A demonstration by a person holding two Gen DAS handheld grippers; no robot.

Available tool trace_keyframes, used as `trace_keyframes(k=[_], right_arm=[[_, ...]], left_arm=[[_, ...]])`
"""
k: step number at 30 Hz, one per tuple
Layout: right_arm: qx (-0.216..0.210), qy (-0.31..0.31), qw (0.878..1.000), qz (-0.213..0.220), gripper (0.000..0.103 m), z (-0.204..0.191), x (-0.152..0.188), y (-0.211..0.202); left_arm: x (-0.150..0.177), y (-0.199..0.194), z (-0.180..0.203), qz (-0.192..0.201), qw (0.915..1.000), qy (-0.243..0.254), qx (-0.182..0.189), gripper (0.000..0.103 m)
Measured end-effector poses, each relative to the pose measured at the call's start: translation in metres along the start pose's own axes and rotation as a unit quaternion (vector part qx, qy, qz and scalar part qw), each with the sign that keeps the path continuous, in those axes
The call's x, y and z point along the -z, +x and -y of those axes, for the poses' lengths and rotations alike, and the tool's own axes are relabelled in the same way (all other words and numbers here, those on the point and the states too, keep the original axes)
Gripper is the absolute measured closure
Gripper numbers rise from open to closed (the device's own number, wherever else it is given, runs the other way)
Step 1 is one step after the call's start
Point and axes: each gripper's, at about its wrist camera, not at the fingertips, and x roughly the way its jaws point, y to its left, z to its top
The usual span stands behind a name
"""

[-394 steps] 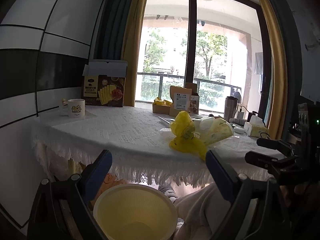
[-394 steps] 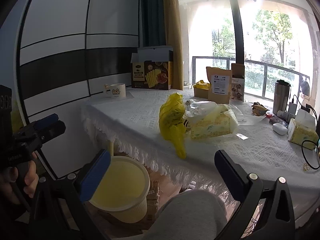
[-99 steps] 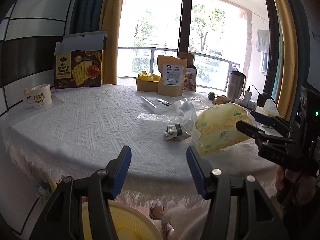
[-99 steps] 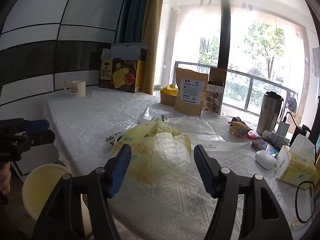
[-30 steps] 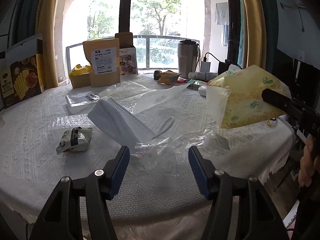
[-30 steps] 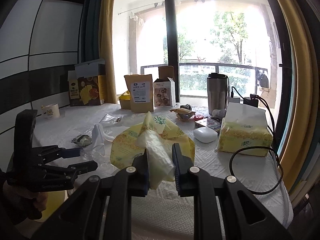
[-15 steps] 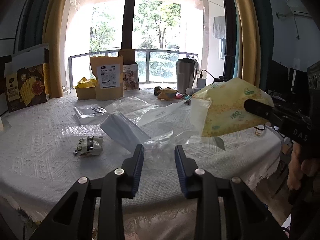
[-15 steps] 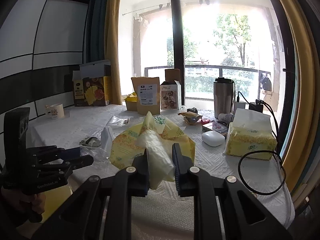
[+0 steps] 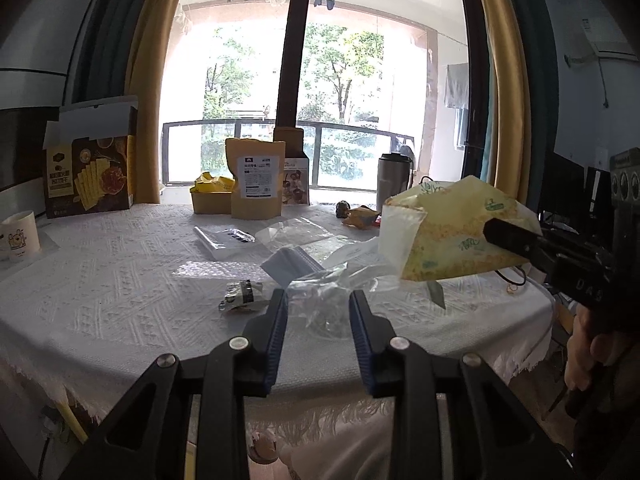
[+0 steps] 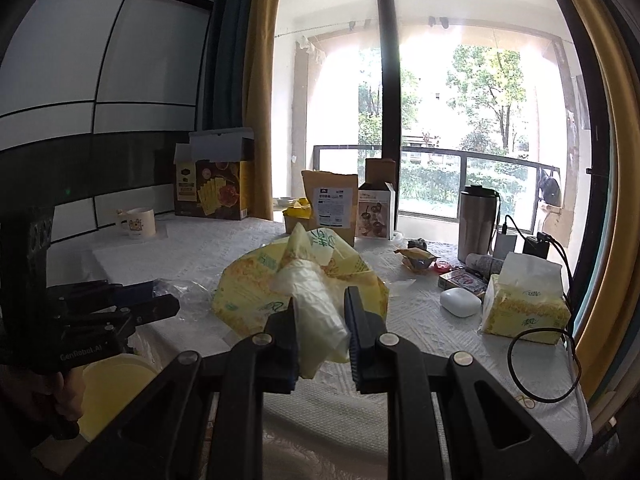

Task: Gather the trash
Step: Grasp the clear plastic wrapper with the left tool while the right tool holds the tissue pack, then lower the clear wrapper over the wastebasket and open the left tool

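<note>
My right gripper (image 10: 320, 308) is shut on an empty yellow tissue wrapper (image 10: 256, 284) and holds it above the table; the wrapper also shows in the left wrist view (image 9: 448, 228). My left gripper (image 9: 318, 302) is closed on a crumpled clear plastic wrapper (image 9: 320, 300) lifted off the white tablecloth (image 9: 120, 280). A small crumpled snack wrapper (image 9: 240, 298) lies left of it. A blue-grey pouch (image 9: 290, 264) and clear bags (image 9: 296, 234) lie behind. The yellow bin (image 10: 112, 384) stands below the table edge at lower left.
A cracker box (image 9: 90, 176), a mug (image 9: 18, 234), a brown pouch (image 9: 256, 180), a steel flask (image 9: 394, 180), a full tissue pack (image 10: 524, 304), a white case (image 10: 460, 302) and a black cable (image 10: 540, 364) stand on the table.
My left gripper has closed from wide open onto the clear plastic wrapper and drawn back a little. My right gripper still holds the yellow wrapper, slightly higher.
</note>
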Motion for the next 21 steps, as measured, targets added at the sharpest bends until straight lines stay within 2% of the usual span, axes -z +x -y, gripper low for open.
trace_keyframes(k=[9,21], right_arm=[[-0.034,-0.023,0.999,0.000,0.086,-0.044,-0.011,0.004],[-0.073,-0.050,0.996,-0.010,0.086,-0.108,-0.017,0.026]], left_arm=[[0.009,-0.036,-0.041,0.012,0.9991,-0.039,-0.013,0.072],[0.030,-0.076,-0.090,0.007,0.9969,-0.051,-0.059,0.072]])
